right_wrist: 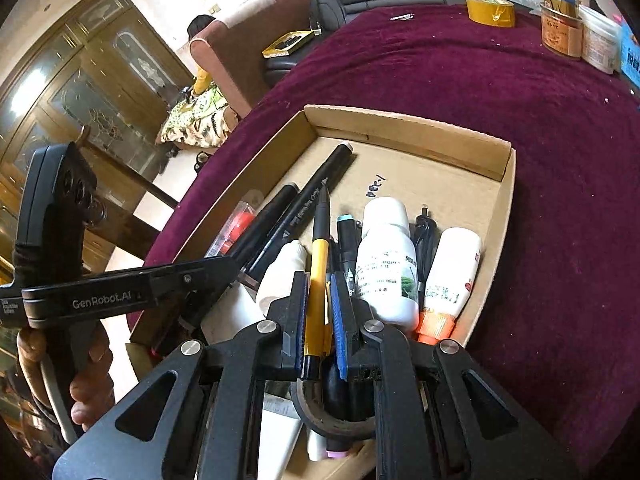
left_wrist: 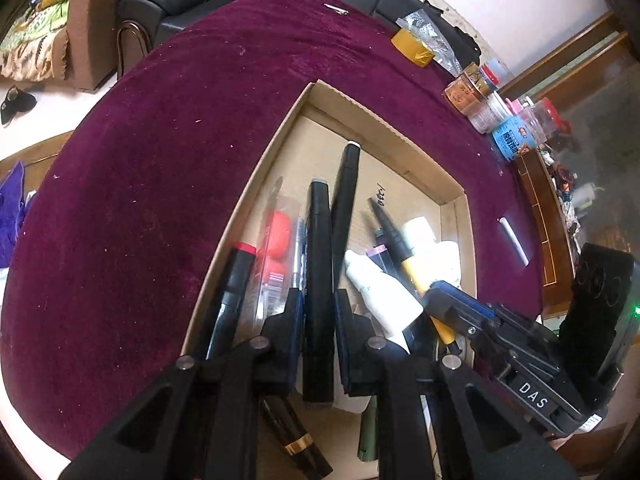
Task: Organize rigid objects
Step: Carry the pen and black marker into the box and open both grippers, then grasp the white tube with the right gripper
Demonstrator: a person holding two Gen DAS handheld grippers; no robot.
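The black marker (left_wrist: 319, 280) lies lengthwise between the left gripper (left_wrist: 319, 312) fingers, which close on its barrel; its tip points ahead into the box (left_wrist: 400, 132). The yellow pen (right_wrist: 318, 292) sits likewise clamped between the right gripper (right_wrist: 319, 312) fingers, nib forward. Just right of those fingers stand two white bottles (right_wrist: 386, 256); left of them lies a white tube (right_wrist: 280, 276). Both tools seem mid-sort, each holding one item over the crowded box. Next, each likely needs a free slot beside like items, lowered flat before the fingers let go.
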